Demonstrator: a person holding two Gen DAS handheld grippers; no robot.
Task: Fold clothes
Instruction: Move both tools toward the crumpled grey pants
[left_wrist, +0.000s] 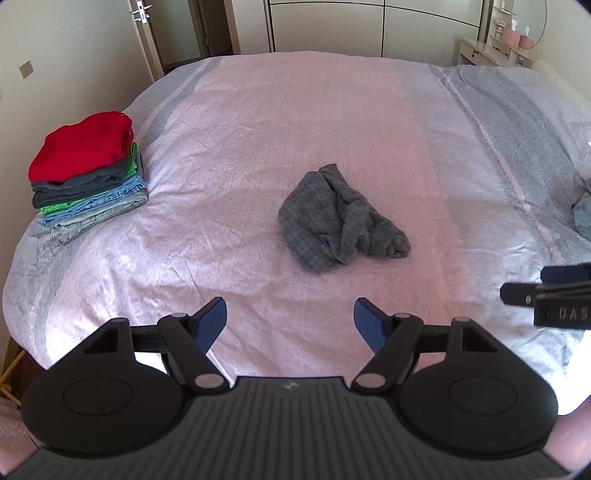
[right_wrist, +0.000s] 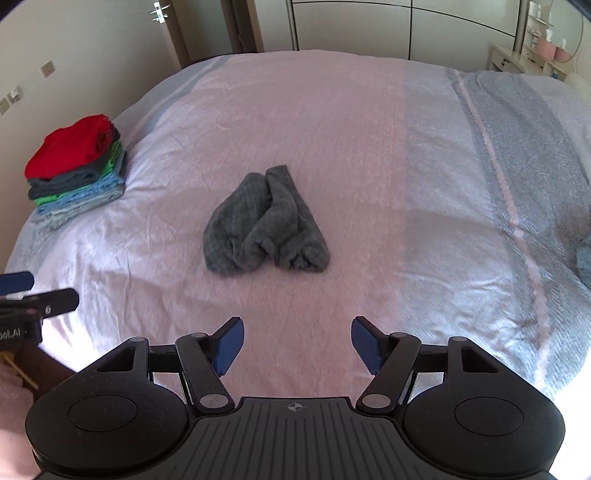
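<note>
Pink bedspread (left_wrist: 258, 110) lies bare around our grey garment (right_wrist: 264, 225), crumpled mid-bed, long axis running away from us; folded stack (left_wrist: 86, 173) sits at the left edge; left gripper (left_wrist: 290, 321) and right gripper (right_wrist: 297, 341) gape empty

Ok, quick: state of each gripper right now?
Left gripper: open, holding nothing, above the bedspread.
Right gripper: open, holding nothing, short of the grey garment.

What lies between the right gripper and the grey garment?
Only bare pink bedcover lies between the right gripper and the crumpled grey garment, seen in the right wrist view.
</note>
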